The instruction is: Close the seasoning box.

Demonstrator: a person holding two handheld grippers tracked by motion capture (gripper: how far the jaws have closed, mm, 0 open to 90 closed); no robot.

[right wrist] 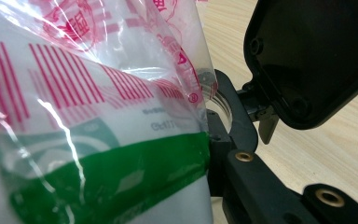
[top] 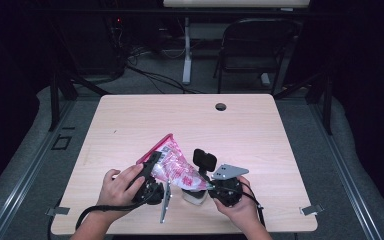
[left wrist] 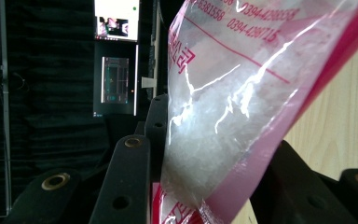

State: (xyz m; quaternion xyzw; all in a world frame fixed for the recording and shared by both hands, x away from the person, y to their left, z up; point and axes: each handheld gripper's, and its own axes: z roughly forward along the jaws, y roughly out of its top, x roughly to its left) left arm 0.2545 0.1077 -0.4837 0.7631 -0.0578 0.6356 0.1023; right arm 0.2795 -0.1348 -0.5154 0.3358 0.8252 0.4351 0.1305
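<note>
Pink-printed plastic bag (top: pixel 172 165) held above desk (top: pixel 260 135), near front edge, stretched between both grippers; left gripper (top: pixel 152 167) jaws clamped on bag's upper pink edge; right gripper (top: pixel 211 186) jaws clenched on bag's lower corner

Clear bag (top: pixel 172 162), pink print (green band, perhaps inside); pale wood table (top: pixel 250 130)

glossy crinkled clear plastic bag (top: pixel 172 162) on matt pale wood table (top: pixel 250 130).

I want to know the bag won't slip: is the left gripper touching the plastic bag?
Touching. In the left gripper view the left gripper has its black jaws pressed on both sides of the plastic bag.
</note>
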